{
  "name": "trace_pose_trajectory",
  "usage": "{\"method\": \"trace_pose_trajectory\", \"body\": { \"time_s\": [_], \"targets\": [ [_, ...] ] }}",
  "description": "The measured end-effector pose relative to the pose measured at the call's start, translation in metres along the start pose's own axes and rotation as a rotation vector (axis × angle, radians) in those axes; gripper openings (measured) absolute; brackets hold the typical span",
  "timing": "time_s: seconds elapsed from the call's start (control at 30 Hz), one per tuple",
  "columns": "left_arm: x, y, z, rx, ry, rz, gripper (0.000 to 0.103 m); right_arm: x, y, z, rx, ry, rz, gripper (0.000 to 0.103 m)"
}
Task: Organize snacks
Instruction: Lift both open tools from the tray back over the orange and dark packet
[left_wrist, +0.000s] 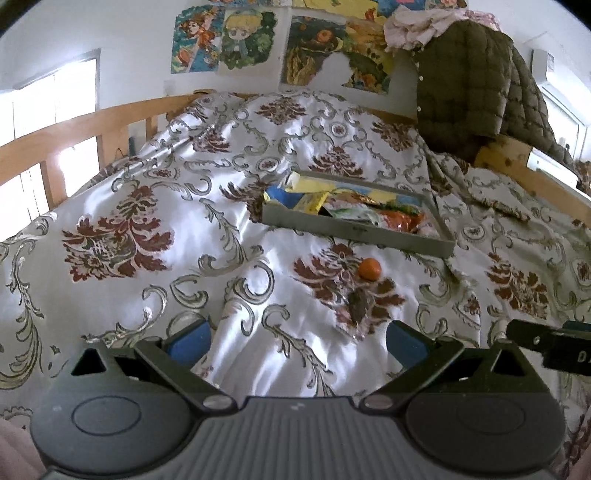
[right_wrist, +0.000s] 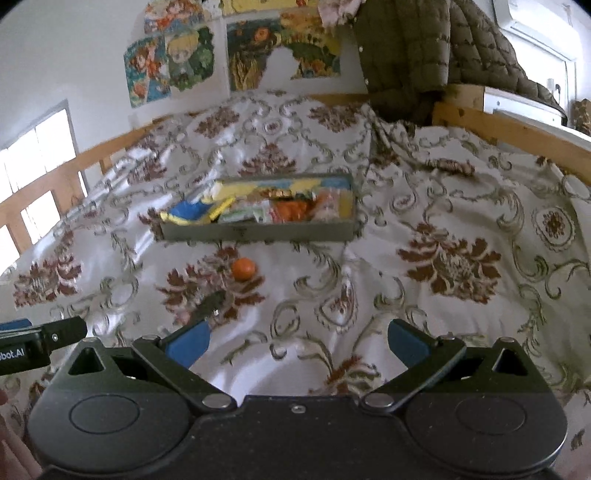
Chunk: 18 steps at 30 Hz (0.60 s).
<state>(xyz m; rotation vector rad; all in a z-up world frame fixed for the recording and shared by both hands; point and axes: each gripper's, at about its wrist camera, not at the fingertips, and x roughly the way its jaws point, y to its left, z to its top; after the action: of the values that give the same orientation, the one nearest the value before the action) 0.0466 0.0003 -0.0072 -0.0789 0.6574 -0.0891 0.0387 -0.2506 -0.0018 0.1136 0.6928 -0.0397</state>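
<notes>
A: Start nearest. How do the two grippers stand?

B: The left gripper (left_wrist: 297, 338) has its two blue pads (left_wrist: 190, 341) spread wide, nothing between them but bedspread. The right gripper (right_wrist: 297, 338) is the same: two blue pads (right_wrist: 406, 345) far apart, holding nothing. Each one's black tip pokes into the edge of the other's view, so they sit side by side, on the near side of the tray.

A: And the tray as landmark, what lies before it?

B: Two loose items on the floral bedspread (left_wrist: 229, 302). Nearest the grippers is one small dark wrapped snack (left_wrist: 358, 304), seen also from the right wrist (right_wrist: 208, 304); I cannot tell what it is. Just beyond it, between it and the tray, sits one small orange (left_wrist: 369, 268), also visible at (right_wrist: 243, 269). The two lie near each other but apart, and the orange is clear of the tray's front wall.

A: The tray itself?

B: One shallow grey tray (left_wrist: 354, 230), its front wall facing the right gripper (right_wrist: 258, 232). Inside lie several snack packets (left_wrist: 354, 212), yellow, blue, green and orange, overlapping; I cannot count them.

A: Behind the tray?

B: One olive quilted jacket (left_wrist: 469, 81) draped over the wooden bed frame (left_wrist: 74, 125), and cartoon posters (left_wrist: 225, 38) on the wall.
</notes>
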Motion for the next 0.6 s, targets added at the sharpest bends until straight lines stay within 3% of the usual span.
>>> {"method": "trace_pose_trajectory", "body": {
  "time_s": [0.6],
  "targets": [
    [0.013, -0.012, -0.005, 0.068, 0.081, 0.001, 0.103, 0.015, 0.006, -0.005, -0.039, 0.073, -0.030, 0.102]
  ]
}}
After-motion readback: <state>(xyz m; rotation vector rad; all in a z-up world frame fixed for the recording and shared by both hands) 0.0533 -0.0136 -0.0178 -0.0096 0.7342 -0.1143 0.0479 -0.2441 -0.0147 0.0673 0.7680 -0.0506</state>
